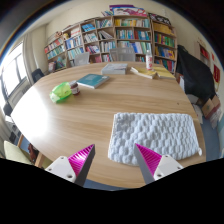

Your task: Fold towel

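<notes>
— Where's the gripper (113, 160)?
— Spread wide, holding nothing; its pads hover at the near edge of the towel (155, 135), which lies just ahead toward one o'clock on the surface (70, 125).
— Folded yet?
— It looks flat, maybe doubled already; I can't tell layers.
— Anything unclear?
— The green thing (63, 91) and book (92, 81) at eleven o'clock; the towel's near edge hides behind the fingers.

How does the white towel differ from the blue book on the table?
The towel is white, bumpy and soft-looking; the book is blue, smooth and flat. The towel looks wider than the book. The towel lies just ahead of the open gripper, its near edge by the right finger; the book lies far beyond, beside a green thing. Both rest flat on the wooden table.
</notes>
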`<state>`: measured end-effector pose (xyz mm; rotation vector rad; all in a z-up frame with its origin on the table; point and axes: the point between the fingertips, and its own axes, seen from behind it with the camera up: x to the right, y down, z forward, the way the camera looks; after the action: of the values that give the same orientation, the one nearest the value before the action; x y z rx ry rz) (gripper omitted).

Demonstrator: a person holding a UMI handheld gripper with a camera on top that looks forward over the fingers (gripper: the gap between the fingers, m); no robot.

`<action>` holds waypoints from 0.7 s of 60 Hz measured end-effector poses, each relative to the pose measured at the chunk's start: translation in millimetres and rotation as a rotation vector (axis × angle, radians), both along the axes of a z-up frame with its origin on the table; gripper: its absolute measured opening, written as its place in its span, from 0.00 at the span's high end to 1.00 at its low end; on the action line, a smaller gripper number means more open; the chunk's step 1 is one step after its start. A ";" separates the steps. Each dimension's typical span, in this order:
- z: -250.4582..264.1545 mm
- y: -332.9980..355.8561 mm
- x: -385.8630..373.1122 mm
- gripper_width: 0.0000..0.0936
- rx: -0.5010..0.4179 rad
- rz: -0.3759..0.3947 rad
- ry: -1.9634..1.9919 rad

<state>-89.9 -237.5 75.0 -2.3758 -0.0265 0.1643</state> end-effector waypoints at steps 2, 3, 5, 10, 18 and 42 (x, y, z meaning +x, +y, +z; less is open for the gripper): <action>-10.8 14.6 0.4 0.11 -0.009 0.007 -0.014; -19.1 23.1 0.4 0.12 -0.016 0.010 -0.020; -30.9 38.2 0.0 0.12 -0.024 0.016 -0.030; -58.0 56.5 8.5 0.13 -0.058 0.004 -0.069; -92.7 65.7 21.3 0.17 -0.075 -0.007 -0.138; -91.3 70.9 48.0 0.96 -0.031 -0.066 -0.176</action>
<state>-41.9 -166.6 -16.2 -2.4118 -0.0287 -0.0764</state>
